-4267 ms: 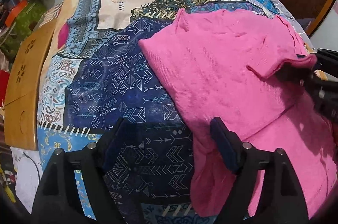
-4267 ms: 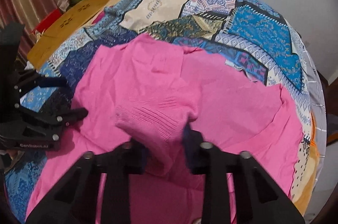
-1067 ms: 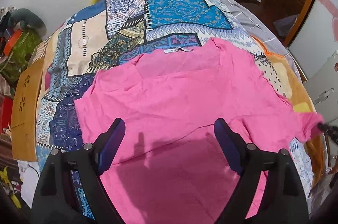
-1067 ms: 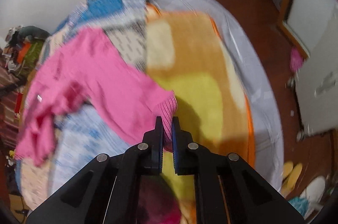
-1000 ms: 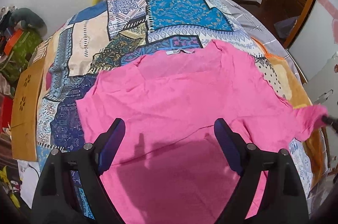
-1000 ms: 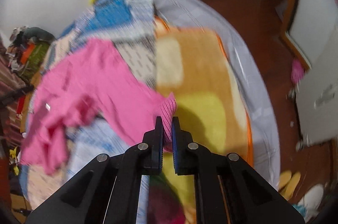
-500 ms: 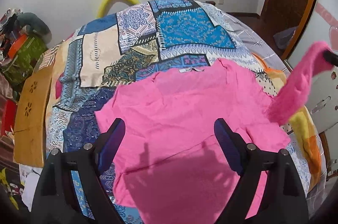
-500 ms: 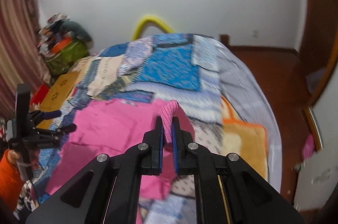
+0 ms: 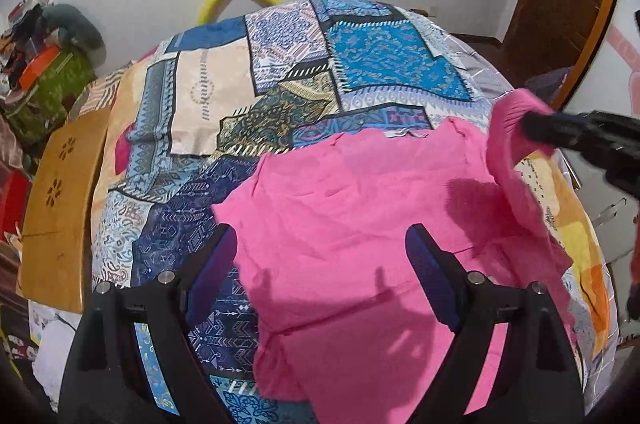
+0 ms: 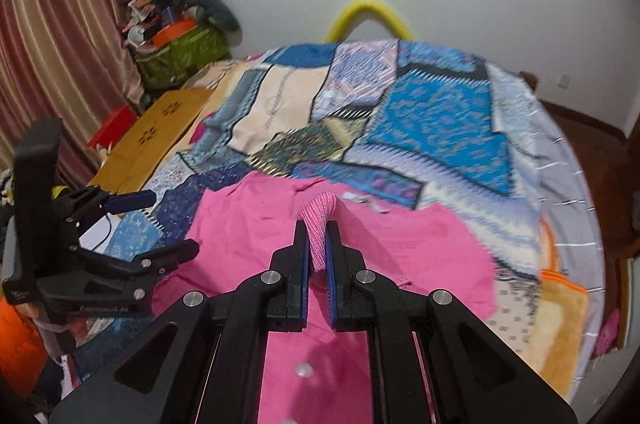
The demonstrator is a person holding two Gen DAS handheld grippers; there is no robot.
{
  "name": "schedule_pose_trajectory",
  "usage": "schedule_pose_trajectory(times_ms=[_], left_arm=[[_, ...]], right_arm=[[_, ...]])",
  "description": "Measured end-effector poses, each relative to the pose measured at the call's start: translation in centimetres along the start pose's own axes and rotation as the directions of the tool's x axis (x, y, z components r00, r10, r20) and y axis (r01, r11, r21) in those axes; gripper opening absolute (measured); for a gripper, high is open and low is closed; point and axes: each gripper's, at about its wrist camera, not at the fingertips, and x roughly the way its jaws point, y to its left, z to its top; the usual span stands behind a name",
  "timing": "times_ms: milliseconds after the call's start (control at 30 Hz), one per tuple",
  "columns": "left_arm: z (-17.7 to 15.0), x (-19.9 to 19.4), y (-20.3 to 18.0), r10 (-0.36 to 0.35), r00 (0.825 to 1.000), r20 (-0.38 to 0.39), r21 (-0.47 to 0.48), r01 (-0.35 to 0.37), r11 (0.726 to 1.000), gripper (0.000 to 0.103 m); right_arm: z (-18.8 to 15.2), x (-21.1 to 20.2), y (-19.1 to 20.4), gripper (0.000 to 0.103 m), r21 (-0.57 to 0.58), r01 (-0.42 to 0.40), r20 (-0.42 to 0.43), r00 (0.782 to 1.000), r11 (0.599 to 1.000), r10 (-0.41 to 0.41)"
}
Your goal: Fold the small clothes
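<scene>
A pink top [image 9: 360, 224] lies spread on the patchwork bedspread [image 9: 280, 72], its neck toward the far side. My right gripper [image 10: 318, 236] is shut on the ribbed cuff [image 10: 318, 216] of its right sleeve, lifted above the garment's body [image 10: 248, 236]. From the left wrist view that cuff [image 9: 506, 120] hangs raised at the right, pinched by the right gripper [image 9: 536, 126]. My left gripper [image 9: 320, 256] hovers open over the shirt's left part, nothing between its fingers. It also shows at the left of the right wrist view, the left gripper [image 10: 160, 224] open.
A wooden bed edge [image 9: 56, 192] runs along the left, with piled bags and a green box [image 10: 180, 52] beyond. A yellow hoop [image 10: 368, 12] stands behind the bed. A door [image 9: 560, 4] and orange blanket [image 9: 576, 232] lie at the right.
The right gripper has swung the sleeve cuff up and inward from the bed's right edge to above the shirt. The left gripper drew back a little, still open.
</scene>
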Motion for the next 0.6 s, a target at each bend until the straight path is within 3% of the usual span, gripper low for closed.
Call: schedule_pose_trajectory(times_ms=[367,467,600], left_arm=[[-1.3,1.4,2.7,-0.011,0.999,-0.045,-0.031,0.01,0.999,0.086],[-1.4,1.6,2.7,-0.007,0.999,-0.053,-0.03,0.006,1.0,0.086],[-1.3,1.5,2.3,-0.009,0.999,-0.054,-0.027,0.007,1.0,0.087]], right_arm=[[-0.5,6.6,3.0,0.01,0.003,-0.083,-0.139,0.987,0.997,0.083],[-0.7,6.7,3.2,0.011,-0.005,-0.077,-0.169,0.983,0.997,0.075],[-0.7,4.9,2.6,0.023,-0.003,-0.07,-0.142,0.987,0.998,0.069]])
